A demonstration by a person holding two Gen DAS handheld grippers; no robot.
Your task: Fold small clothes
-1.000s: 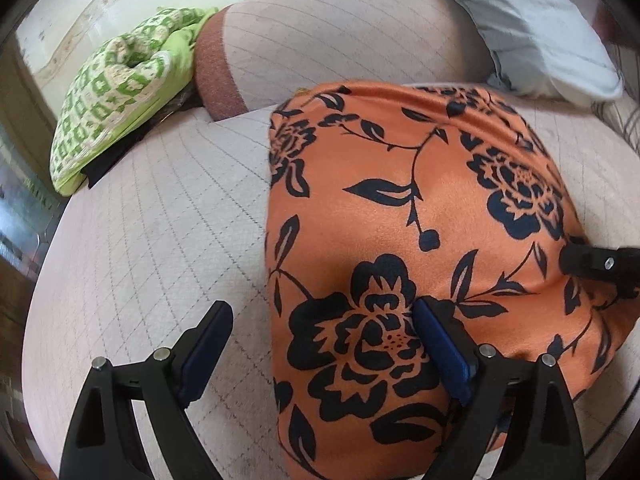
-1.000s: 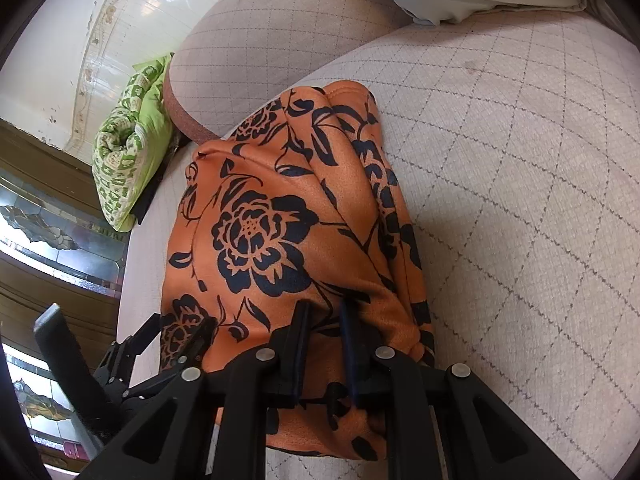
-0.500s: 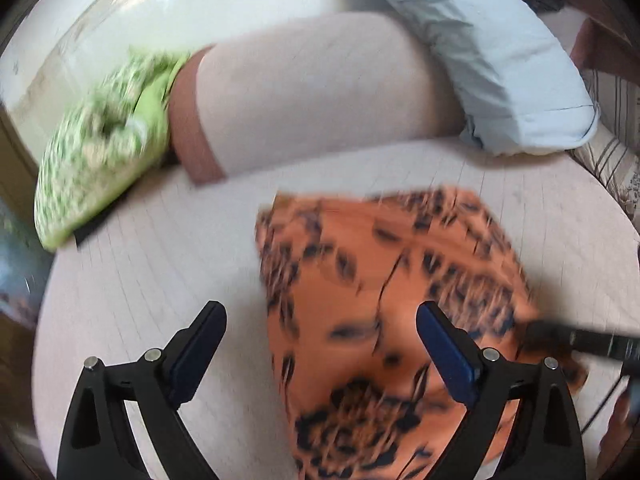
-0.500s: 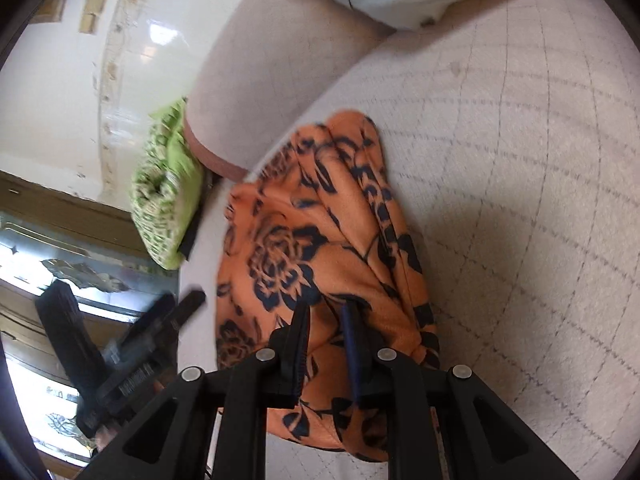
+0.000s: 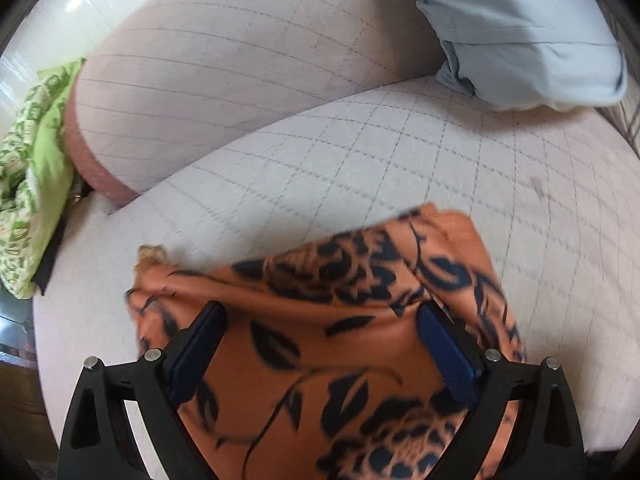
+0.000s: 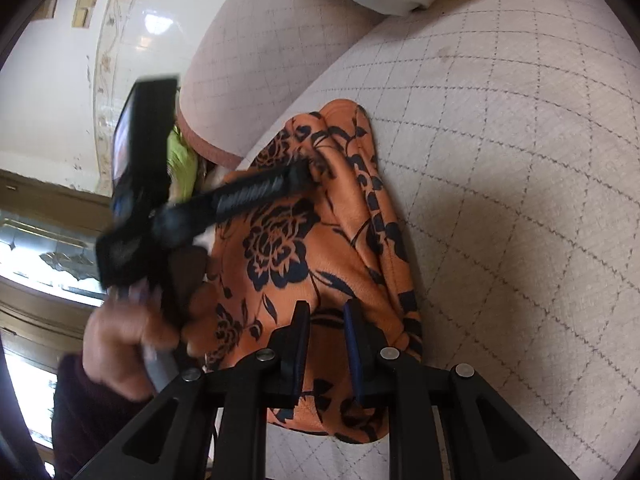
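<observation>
Far left in the left wrist view sits a green patterned cushion (image 5: pixel 28 184); the right wrist view shows only a sliver of it. The orange flowered cloth (image 5: pixel 320 344) lies on the quilted sofa seat (image 5: pixel 360 168). The left gripper (image 5: pixel 320 334) is spread wide over it, holding nothing. The right gripper (image 6: pixel 326 340) is nearly closed, pinching the cloth's near edge. Only the right view shows the person's hand (image 6: pixel 120 344), blurry. A pale blue pillow (image 5: pixel 532 32) is cut off top right.

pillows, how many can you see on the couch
2. A light blue pillow lies at the back right against the backrest, and a green patterned pillow sits at the far left end past the armrest. Others may lie out of view.
</observation>
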